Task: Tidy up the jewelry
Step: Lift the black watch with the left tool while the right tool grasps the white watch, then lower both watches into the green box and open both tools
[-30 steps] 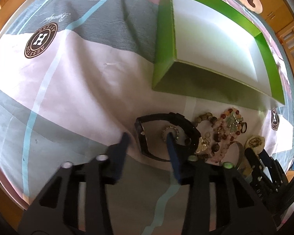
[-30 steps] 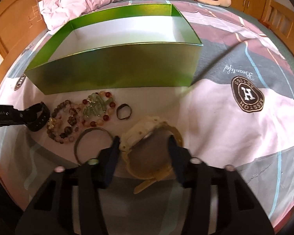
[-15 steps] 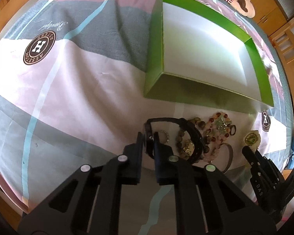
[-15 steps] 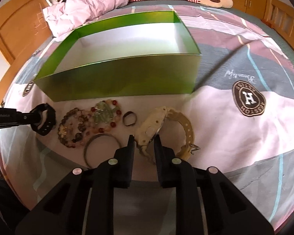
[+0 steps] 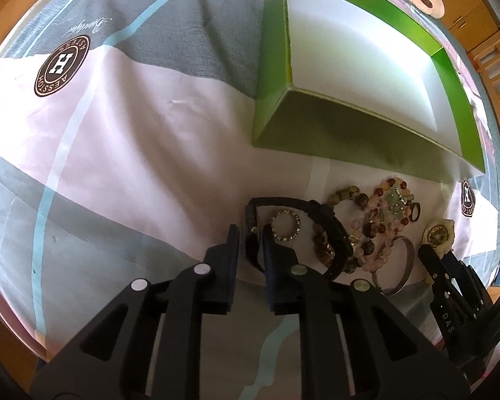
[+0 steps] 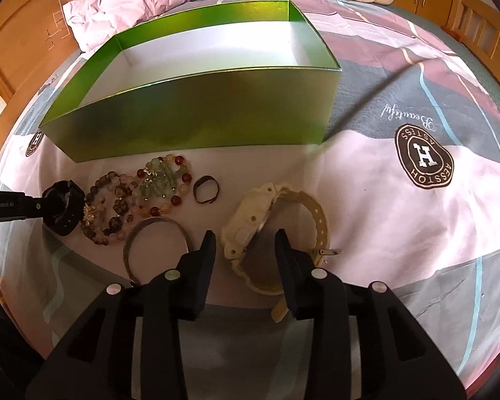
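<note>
Jewelry lies in a row on the patterned bedspread (image 6: 376, 180), just near of the green box (image 6: 196, 113). My left gripper (image 5: 249, 233) has its jaws nearly closed on the case of the black watch (image 5: 330, 230), at the row's left end. My right gripper (image 6: 245, 240) stands with jaws wide apart either side of the cream watch (image 6: 250, 220), gripping nothing. Between the watches I see beaded bracelets (image 6: 140, 196), a metal bangle (image 6: 156, 233) and a small dark ring (image 6: 206, 194).
</note>
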A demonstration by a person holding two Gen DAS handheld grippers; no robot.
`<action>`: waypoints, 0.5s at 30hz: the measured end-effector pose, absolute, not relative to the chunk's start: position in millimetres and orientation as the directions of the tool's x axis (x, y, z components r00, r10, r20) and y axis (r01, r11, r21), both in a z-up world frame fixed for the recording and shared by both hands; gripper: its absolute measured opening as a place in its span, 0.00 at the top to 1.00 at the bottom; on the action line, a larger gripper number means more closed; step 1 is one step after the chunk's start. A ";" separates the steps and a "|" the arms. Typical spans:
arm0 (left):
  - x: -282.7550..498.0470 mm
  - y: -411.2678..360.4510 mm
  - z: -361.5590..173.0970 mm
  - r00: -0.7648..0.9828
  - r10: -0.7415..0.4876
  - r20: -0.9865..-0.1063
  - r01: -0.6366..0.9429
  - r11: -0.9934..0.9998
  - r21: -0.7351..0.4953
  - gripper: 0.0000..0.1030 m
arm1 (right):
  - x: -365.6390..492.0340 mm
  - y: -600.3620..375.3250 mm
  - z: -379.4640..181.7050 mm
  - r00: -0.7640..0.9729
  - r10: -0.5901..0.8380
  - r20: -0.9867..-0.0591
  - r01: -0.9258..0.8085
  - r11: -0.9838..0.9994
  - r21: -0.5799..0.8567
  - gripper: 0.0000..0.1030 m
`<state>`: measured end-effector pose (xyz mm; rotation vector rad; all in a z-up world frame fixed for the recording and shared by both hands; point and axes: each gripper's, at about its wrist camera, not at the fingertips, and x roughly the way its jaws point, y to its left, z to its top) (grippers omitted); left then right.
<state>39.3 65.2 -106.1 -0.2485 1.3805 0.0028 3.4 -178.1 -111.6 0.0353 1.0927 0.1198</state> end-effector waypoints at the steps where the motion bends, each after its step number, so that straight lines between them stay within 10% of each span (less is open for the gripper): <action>1: 39.2 65.0 -105.9 0.195 -0.144 -0.970 -0.143 0.974 -0.174 0.87 | 3.6 -178.2 -111.6 0.459 0.113 -0.881 -0.081 0.993 0.085 0.64; 4: 39.2 62.4 -103.5 0.209 -0.141 -0.968 -0.135 0.976 -0.171 0.88 | 1.9 -177.0 -110.3 0.462 0.127 -0.878 -0.091 0.991 0.096 0.78; 15: 34.0 51.9 -50.1 0.381 -0.199 -0.903 -0.094 0.963 -0.252 0.90 | 7.0 -173.6 -54.1 0.578 0.151 -0.802 -0.073 0.988 0.133 0.79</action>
